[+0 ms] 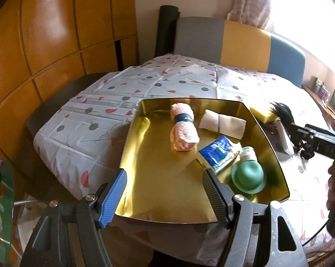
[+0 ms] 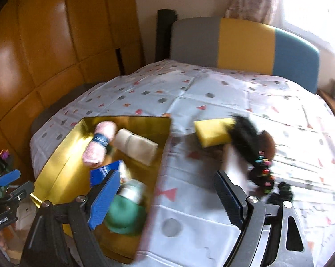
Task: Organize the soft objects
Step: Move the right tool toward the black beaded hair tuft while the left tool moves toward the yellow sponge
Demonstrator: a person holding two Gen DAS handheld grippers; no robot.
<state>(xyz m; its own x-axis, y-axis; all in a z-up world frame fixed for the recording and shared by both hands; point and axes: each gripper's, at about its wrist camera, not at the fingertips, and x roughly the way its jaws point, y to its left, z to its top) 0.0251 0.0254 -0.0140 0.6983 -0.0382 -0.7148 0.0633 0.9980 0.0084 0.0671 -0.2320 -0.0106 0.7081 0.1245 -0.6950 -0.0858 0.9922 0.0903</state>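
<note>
A gold tray (image 1: 158, 191) (image 2: 63, 169) sits on the patterned tablecloth. In it lie a pink rolled towel (image 1: 184, 130) (image 2: 99, 143), a beige rolled cloth (image 1: 223, 123) (image 2: 136, 146), a blue packet (image 1: 218, 151) (image 2: 105, 170) and a green felt hat (image 1: 248, 175) (image 2: 125, 217). Right of the tray lie a yellow sponge (image 2: 211, 132) (image 1: 263, 113) and a dark-haired doll (image 2: 254, 153) (image 1: 280, 122). My left gripper (image 1: 165, 197) is open and empty over the tray's near edge. My right gripper (image 2: 167, 197) is open and empty above the cloth, between the tray and the doll.
A chair back (image 1: 238, 42) in grey, yellow and blue stands behind the table. Wooden cabinets (image 1: 45, 33) fill the left. A window sill with jars (image 1: 323, 89) is at the right. A small black item (image 2: 283, 191) lies by the doll.
</note>
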